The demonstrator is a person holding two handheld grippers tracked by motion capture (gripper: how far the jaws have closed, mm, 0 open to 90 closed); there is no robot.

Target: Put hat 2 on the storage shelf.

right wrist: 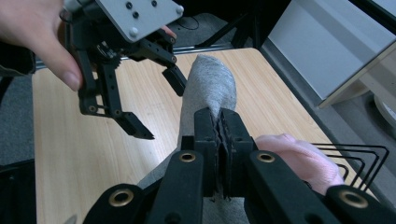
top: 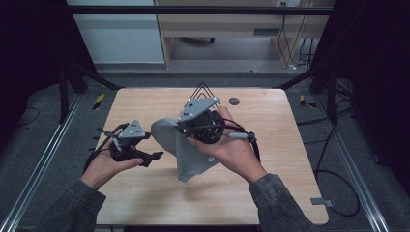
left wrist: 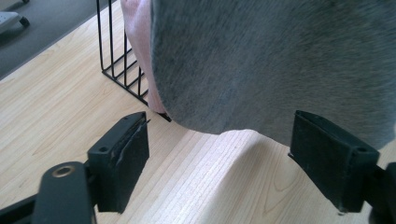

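Presently right gripper [right wrist: 219, 135] clamps grey sock [right wrist: 208, 86]; left gripper [left wrist: 219, 154] gapes beside it, holding nothing; pink sock [right wrist: 306, 163] seen in both gripper views.

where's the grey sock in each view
High view: grey sock at table centre, hanging from the right hand-held gripper.
Left gripper view: across the top.
Right gripper view: centre, pinched between the jaws.
Shared landmark: black wire rack.

A lab-like recording space. Dark curtains [top: 29, 48] flank the wooden counter [top: 270, 193]; metal rails [top: 38, 164] run at nine and three o'clock. Loose cables [top: 338, 193] trail across grey floor.
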